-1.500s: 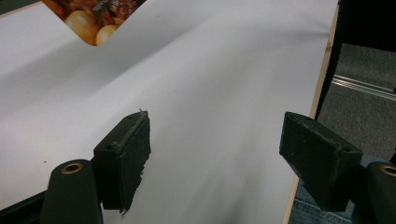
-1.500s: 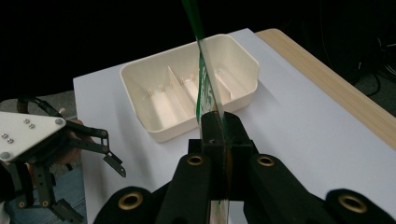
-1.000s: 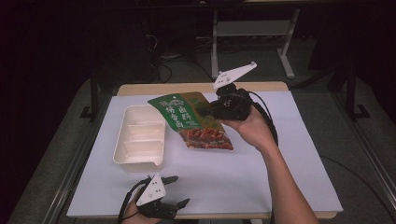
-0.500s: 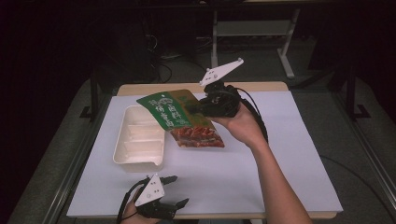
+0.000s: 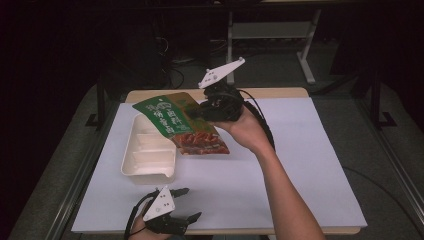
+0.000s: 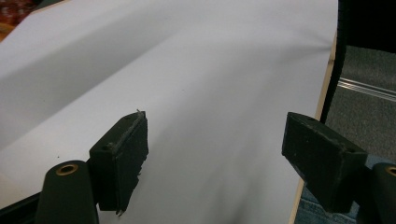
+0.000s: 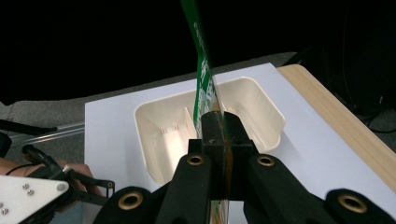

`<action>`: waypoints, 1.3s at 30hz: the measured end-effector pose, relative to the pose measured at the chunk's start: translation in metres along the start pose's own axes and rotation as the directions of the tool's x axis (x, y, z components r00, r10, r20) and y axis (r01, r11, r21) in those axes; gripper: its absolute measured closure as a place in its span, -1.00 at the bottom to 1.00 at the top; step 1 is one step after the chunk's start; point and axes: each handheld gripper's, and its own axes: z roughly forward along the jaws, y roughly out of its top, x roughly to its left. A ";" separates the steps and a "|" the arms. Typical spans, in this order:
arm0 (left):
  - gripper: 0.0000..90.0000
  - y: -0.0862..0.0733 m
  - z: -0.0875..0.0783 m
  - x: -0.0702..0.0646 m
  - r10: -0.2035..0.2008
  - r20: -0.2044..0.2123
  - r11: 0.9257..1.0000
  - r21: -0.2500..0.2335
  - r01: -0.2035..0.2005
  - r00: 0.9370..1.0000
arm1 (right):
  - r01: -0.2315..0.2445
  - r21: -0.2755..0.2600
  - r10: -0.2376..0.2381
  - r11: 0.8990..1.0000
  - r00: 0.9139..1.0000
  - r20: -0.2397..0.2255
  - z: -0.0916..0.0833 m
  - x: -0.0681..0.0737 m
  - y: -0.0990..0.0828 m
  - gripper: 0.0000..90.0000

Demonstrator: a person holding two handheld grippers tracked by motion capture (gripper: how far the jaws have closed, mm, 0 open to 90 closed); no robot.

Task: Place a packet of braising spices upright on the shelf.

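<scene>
While the right gripper (image 5: 202,111) is clamped tight on one edge of the green snack packet (image 5: 172,120), the packet hangs off the table at the gripper's nine o'clock, above the cream tray (image 5: 145,167). At six o'clock, the left gripper (image 5: 187,205) gapes wide, holding nothing.

Dark room, grey carpet floor (image 5: 380,165), white-covered wooden table (image 5: 300,165), white metal frame (image 5: 265,30) behind
</scene>
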 end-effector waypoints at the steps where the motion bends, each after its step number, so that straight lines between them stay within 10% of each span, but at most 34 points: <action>1: -0.51 0.000 0.000 0.000 0.001 0.000 1.000 0.001 -0.001 1.000 | 0.002 -0.003 -0.002 1.000 1.000 -0.003 0.002 0.001 0.002 0.99; 39: -0.52 -0.011 -0.024 0.010 -0.024 -0.029 0.999 -0.033 0.023 0.999 | 0.019 -0.093 -0.028 0.995 0.995 -0.098 0.082 0.005 0.040 1.00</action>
